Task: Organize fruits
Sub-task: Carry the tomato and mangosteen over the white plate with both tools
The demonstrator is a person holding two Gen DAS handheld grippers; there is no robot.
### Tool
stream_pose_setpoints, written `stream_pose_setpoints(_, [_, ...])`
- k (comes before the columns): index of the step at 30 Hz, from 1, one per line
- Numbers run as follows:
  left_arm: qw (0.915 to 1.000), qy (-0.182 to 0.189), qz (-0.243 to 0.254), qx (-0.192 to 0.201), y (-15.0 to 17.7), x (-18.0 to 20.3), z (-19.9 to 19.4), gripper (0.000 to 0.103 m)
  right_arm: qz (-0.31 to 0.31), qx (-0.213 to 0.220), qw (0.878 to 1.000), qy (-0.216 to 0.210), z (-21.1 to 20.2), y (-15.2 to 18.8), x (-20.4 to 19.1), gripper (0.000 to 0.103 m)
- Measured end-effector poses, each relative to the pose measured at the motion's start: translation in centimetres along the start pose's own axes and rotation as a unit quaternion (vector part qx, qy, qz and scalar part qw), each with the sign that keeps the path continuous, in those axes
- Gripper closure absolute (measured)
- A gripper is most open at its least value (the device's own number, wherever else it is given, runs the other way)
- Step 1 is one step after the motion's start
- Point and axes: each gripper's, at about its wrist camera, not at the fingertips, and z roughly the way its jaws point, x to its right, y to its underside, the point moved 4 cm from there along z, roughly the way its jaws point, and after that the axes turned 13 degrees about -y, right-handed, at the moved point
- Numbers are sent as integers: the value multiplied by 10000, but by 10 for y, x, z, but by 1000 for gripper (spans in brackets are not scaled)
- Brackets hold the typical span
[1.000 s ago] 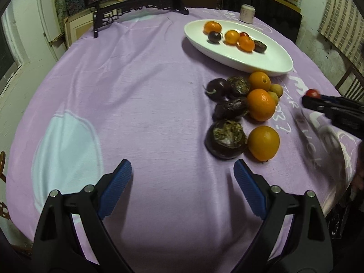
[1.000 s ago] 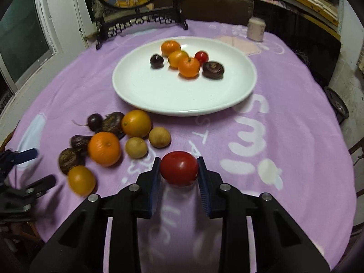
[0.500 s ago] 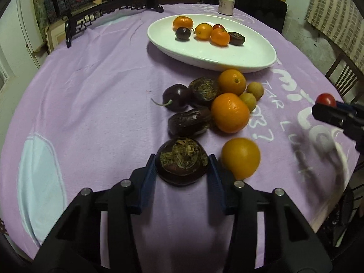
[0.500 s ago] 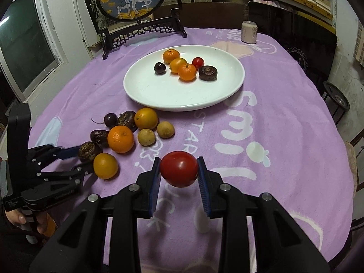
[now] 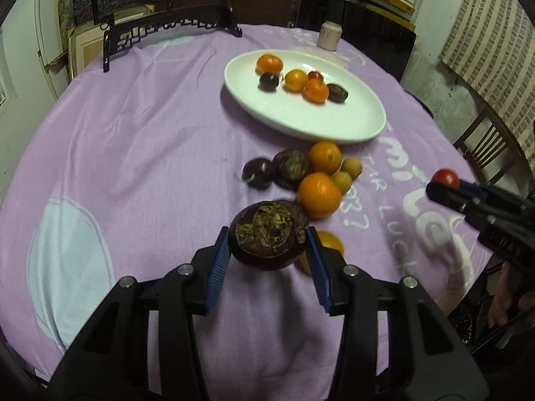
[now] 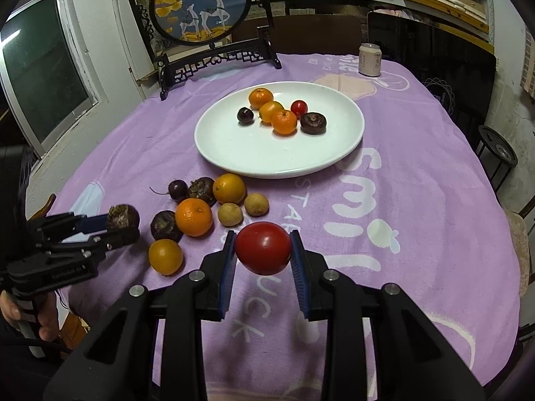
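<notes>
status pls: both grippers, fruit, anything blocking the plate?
Left gripper shut on mangosteen, lifted. Right gripper shut on tomato, lifted. White plate ahead, six fruits at its back. Loose fruit pile beside the left's path.

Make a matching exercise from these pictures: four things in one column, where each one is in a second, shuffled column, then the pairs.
Things
1. big tomato
2. dark round fruit with a dry leafy top
3. small tomato
4. can

Places
A. on the white plate
B. between the left gripper's fingers
C. standing on the purple cloth beyond the plate
D. between the right gripper's fingers

Pairs: 1-D, 2-B, 3-A, 4-C
</notes>
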Motion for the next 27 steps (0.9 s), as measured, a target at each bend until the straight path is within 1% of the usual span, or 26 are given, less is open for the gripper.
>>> stream_pose_setpoints(5, [9996,126,200,125,-35,8,-3,57,3,13,10000,-64,4,-10,3,71])
stream_pose_setpoints(8, [9993,30,335,159,-70,13,4,57,-101,11,9999,-104,12,-29,8,71])
stream_pose_setpoints(11, [9994,111,331,86,-116,19,21,57,-234,83,9997,-85,25,-61,21,71])
stream_pose_setpoints(13, [9996,60,259,5,-152,23,41,57,-273,114,9996,-5,37,-81,33,71])
stream_pose_setpoints(14, [9997,29,224,-37,-163,24,50,57,-284,112,9995,14,48,-94,42,71])
stream_pose_setpoints(16, [9997,-10,132,-203,-188,30,77,57,-260,-12,9997,34,69,-110,57,71])
stream_pose_setpoints(18, [9993,-81,70,-352,-201,35,101,57,-160,-242,9994,177,92,-122,74,71])
stream_pose_setpoints(21, [9983,-136,-7,-572,-209,37,129,57,-55,-469,9985,277,111,-128,90,71])
stream_pose_setpoints(27, [9976,-94,-5,-687,-214,37,152,57,-94,-549,9979,337,124,-132,101,71])
